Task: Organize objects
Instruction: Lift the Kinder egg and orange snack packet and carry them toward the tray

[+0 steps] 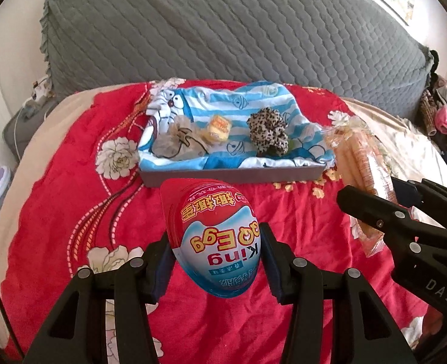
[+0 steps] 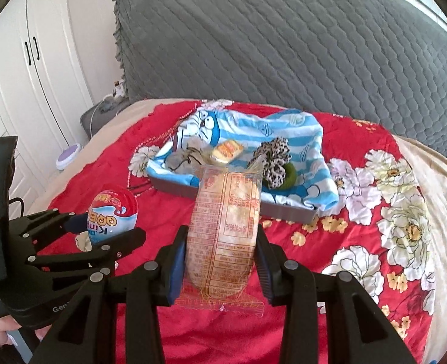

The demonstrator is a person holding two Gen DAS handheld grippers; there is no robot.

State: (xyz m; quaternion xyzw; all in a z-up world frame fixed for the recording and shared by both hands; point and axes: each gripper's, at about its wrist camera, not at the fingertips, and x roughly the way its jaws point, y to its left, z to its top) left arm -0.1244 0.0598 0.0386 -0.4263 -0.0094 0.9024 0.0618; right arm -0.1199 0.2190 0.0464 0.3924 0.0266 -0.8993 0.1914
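Note:
My left gripper (image 1: 217, 261) is shut on a red, white and blue toy egg (image 1: 217, 236), held above the red bedspread; the egg also shows in the right wrist view (image 2: 112, 215). My right gripper (image 2: 220, 261) is shut on a clear-wrapped cracker packet (image 2: 223, 227), also seen in the left wrist view (image 1: 359, 163). Both are short of a grey tray (image 1: 232, 177) lined with a blue striped cloth (image 1: 223, 106). In the tray lie a mesh pouch (image 1: 178, 139), a small yellow snack (image 1: 218, 127) and a leopard scrunchie (image 1: 268, 130).
A grey quilted headboard cushion (image 1: 223, 30) stands behind the tray. Clothes (image 1: 441, 112) are piled at the right edge of the bed. A white wardrobe (image 2: 32, 60) and a small purple-topped device (image 2: 68, 154) are left of the bed.

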